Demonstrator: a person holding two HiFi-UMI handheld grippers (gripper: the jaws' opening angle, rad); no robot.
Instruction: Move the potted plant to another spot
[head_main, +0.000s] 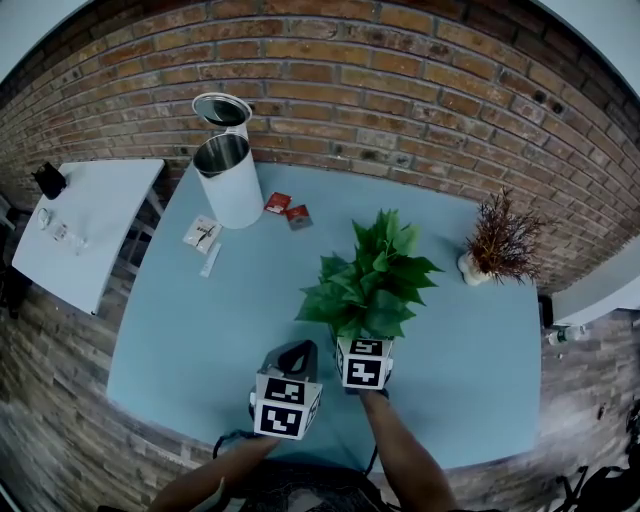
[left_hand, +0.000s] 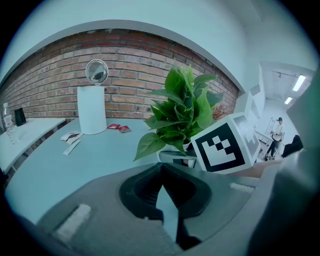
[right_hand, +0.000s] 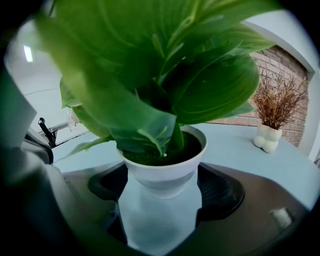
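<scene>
Blue table (head_main: 200, 330), toward its near edge: potted plant (head_main: 370, 285), its white pot pinched between your right gripper's (head_main: 365, 352) jaws. Your left gripper (head_main: 298, 350), jaws pressed together and empty, lies just beside. Bare tabletop spreads left; a dried-plant vase (head_main: 480, 262) stands right.

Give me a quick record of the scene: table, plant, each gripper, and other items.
Surface: light blue table against a brick wall
Potted plant: green leaves, white pot, toward the near edge
Right gripper: jaws against both sides of the pot, apparently gripping it
Left gripper: jaws together, empty, left of the plant
Other items: white bin, dried plant in a vase, red packets
</scene>
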